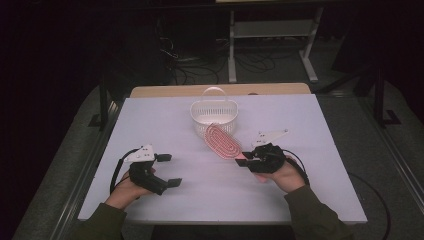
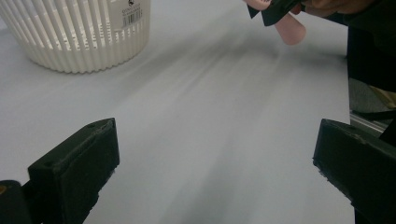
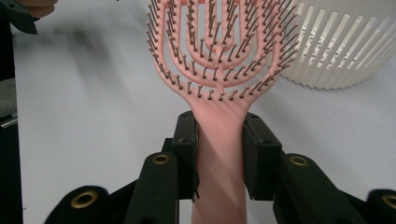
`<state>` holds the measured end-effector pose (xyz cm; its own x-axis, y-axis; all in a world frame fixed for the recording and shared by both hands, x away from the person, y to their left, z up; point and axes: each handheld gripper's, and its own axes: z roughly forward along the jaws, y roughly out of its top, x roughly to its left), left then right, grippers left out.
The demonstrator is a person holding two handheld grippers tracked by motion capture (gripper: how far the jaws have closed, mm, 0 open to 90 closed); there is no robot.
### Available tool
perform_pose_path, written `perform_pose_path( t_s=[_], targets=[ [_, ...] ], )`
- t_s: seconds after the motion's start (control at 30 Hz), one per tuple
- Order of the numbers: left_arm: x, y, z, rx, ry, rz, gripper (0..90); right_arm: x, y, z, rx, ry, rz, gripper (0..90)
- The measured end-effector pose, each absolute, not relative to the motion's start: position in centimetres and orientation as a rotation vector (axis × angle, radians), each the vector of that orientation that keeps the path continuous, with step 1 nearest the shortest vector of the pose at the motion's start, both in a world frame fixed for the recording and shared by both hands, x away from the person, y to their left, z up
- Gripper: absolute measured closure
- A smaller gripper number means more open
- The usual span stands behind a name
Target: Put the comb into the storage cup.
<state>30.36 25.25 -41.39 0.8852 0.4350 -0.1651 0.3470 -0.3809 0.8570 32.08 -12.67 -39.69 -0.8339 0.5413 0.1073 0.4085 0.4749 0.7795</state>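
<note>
A pink hairbrush with dark bristles is held off the white table, its head pointing toward a white slatted basket. My right gripper is shut on the brush's handle, with both black jaws pressed against its sides in the right gripper view. The brush head fans out above the jaws, next to the basket. At the table's front left, my left gripper stands open above bare table with nothing between its jaws. In the left gripper view the basket and the handle's end lie ahead.
The white table top has bare room on both sides of the basket. Its front edge runs just ahead of the person's sleeves. Beyond the far edge are a dark floor, cables and a white frame.
</note>
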Motion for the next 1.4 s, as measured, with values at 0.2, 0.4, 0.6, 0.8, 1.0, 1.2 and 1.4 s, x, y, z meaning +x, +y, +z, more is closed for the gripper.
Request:
perform_pose_path(
  t_s=[0.2,0.4,0.6,0.8,1.0,1.2,1.4],
  targets=[
    [30.6,24.9,-41.2,1.981,0.563,0.092,0.2,32.0,-12.6,-39.7,0.825,2.56,1.297,68.4],
    [30.9,24.4,-40.8,1.963,0.557,0.096,0.2,32.1,-12.5,-39.7,0.825,2.561,1.302,68.4],
    [31.1,24.2,-40.6,1.95,0.57,0.103,0.2,32.0,-12.6,-39.7,0.828,2.553,1.311,68.4],
    [31.7,23.2,-40.3,1.947,0.578,0.094,0.3,32.1,-12.8,-39.4,0.832,2.533,1.329,68.4],
    [32.6,22.0,-39.5,1.926,0.566,0.097,0.4,32.1,-12.9,-39.3,0.832,2.526,1.33,68.4],
    [33.2,20.4,-38.9,1.933,0.531,0.091,0.8,32.1,-13.1,-39.1,0.83,2.513,1.335,68.4],
    [33.7,19.1,-38.9,1.934,0.515,0.078,0.8,32.1,-13.2,-39.1,0.832,2.503,1.341,68.4]
  ],
)
